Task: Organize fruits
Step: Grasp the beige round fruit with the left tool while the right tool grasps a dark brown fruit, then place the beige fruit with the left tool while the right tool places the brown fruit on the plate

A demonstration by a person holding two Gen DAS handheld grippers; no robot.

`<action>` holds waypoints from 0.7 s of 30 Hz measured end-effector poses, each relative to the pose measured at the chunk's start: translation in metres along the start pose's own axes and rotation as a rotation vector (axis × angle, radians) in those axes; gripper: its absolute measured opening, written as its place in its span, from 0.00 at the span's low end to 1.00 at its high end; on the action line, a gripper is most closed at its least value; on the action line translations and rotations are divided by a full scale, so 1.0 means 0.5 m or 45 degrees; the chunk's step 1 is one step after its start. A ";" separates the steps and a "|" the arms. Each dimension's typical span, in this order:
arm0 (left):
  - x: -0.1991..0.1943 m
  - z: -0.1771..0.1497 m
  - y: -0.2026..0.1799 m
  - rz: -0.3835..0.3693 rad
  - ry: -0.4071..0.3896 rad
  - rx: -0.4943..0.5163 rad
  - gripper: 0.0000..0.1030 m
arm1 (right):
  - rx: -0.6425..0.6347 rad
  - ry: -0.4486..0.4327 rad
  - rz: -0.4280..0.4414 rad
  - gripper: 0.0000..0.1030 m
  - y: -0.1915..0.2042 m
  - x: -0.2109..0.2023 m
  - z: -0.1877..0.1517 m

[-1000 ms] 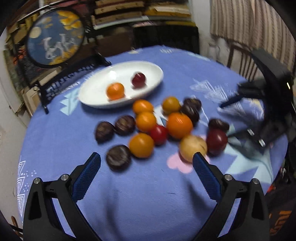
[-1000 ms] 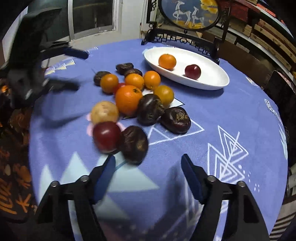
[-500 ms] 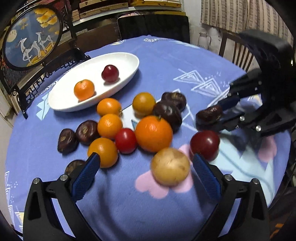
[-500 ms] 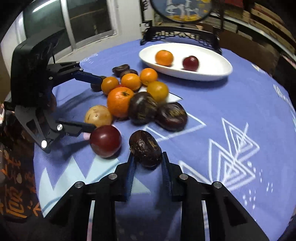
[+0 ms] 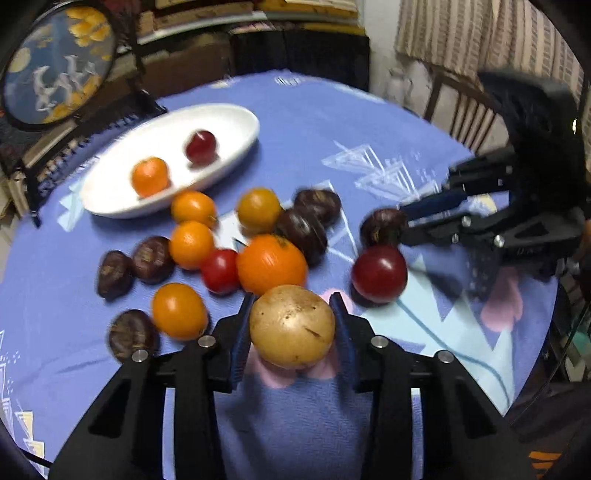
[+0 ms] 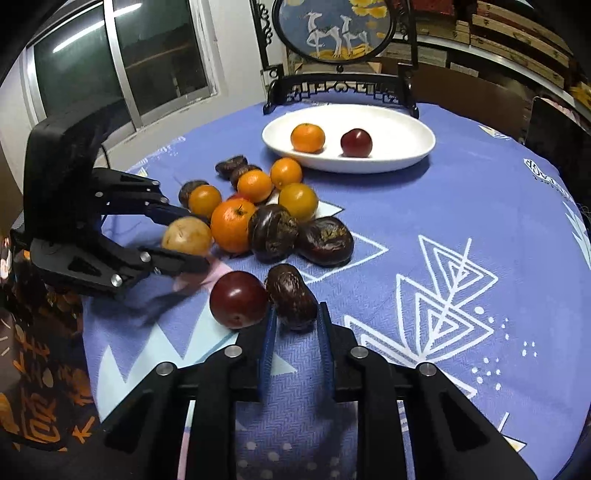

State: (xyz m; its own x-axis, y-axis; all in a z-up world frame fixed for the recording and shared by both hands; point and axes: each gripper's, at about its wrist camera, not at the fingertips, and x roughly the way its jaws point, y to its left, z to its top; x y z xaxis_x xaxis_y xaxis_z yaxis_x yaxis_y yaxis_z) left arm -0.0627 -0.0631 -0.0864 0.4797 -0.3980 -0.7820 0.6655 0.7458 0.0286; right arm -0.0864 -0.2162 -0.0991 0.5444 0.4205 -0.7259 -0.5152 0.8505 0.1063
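Note:
My left gripper is shut on a tan round fruit, which also shows in the right wrist view. My right gripper is shut on a dark wrinkled fruit, seen from the left wrist view too. A dark red plum lies touching it on the left. A pile of oranges and dark fruits lies on the blue cloth. The white oval plate holds an orange and a red plum.
A round picture on a black stand stands behind the plate. The round table's edge drops off at the left. A chair stands beyond the table in the left wrist view.
My left gripper has moved forward and closed on the tan fruit. My right gripper stays shut on the dark fruit, held beside the red plum.

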 end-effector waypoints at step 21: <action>0.018 0.219 0.263 0.396 -0.165 -0.394 0.38 | 0.253 -0.371 0.053 0.19 -0.105 0.024 0.277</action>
State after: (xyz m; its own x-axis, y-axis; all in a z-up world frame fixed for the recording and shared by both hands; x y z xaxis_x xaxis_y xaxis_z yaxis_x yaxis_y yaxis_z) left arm 0.0914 -0.0271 -0.0215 0.7102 -0.1786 -0.6809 0.2856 0.9572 0.0469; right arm 0.0390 -0.2118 -0.0192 0.7064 0.5042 -0.4967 -0.4178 0.8635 0.2824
